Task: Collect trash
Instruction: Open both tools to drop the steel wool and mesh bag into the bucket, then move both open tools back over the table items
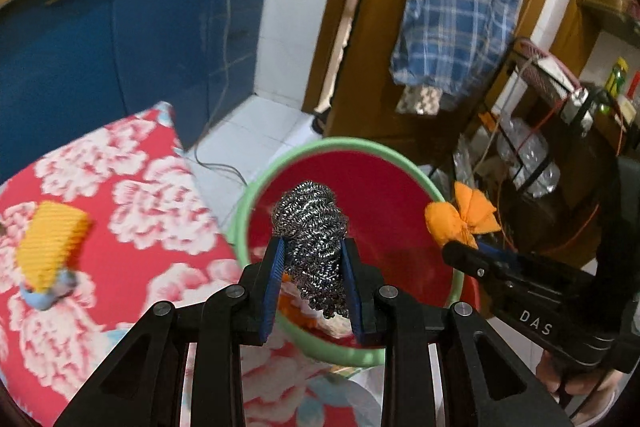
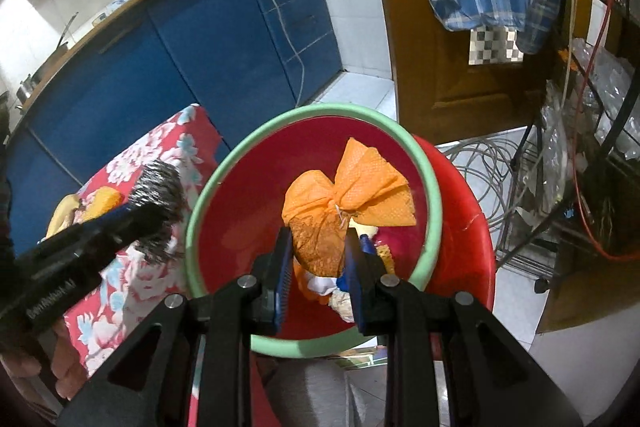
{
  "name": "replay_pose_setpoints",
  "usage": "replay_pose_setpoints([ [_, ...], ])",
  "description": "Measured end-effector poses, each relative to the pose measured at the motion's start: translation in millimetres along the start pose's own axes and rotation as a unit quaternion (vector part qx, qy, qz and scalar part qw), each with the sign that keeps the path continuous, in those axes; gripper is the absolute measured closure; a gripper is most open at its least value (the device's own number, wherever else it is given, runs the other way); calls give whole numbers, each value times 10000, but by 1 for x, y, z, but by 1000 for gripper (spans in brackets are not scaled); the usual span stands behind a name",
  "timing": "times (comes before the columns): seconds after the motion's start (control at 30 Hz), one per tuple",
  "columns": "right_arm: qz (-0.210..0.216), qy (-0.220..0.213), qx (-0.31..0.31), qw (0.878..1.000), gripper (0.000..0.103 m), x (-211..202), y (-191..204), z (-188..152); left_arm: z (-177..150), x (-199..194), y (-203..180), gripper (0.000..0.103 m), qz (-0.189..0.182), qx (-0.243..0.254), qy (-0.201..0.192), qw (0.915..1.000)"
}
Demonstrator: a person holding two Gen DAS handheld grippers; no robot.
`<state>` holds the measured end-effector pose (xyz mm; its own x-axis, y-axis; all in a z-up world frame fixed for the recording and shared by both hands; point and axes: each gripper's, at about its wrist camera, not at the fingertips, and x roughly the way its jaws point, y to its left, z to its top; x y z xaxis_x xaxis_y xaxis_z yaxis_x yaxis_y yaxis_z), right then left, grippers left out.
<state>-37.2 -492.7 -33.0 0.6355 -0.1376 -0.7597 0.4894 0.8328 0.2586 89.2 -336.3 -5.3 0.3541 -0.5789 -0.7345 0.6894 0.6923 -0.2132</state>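
Left wrist view: steel wool scourer (image 1: 310, 227) clamped between the left gripper (image 1: 312, 247) fingers, held over the red bin (image 1: 392, 203) just ahead. Right wrist view: knotted orange cloth bundle (image 2: 332, 211) pinched by the right gripper (image 2: 316, 239), above that bin. Floral tablecloth (image 1: 132, 187) lies left of both grippers.

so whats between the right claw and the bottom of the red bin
The right claw grips an orange tied bag over the red bin. Below it, the right wrist view shows only trash already in the bin: white, orange and blue scraps.
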Motion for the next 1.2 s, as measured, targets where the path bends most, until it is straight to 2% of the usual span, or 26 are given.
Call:
replay_pose_setpoints([
  [0.23,13,70,173,9998,74,15,-15,3,-1,25,-16,72,-22,60,218,9997],
  [0.33,42,93,194,9998,71,19,-16,4,-1,28,-15,67,10,4,243,9997],
  [0.4,49,79,184,9998,70,20,-15,4,0,27,-13,60,21,-45,242,9997],
  [0.5,32,-20,216,9998,56,17,-16,4,2,24,-8,55,87,-123,204,9997],
  [0.93,284,-194,322,9989,55,-7,3,6,5,-11,24,55,246,-410,-78,9988],
  [1.2,537,-267,210,9980,54,-19,36,4,8,-39,66,54,746,-571,-317,9951],
])
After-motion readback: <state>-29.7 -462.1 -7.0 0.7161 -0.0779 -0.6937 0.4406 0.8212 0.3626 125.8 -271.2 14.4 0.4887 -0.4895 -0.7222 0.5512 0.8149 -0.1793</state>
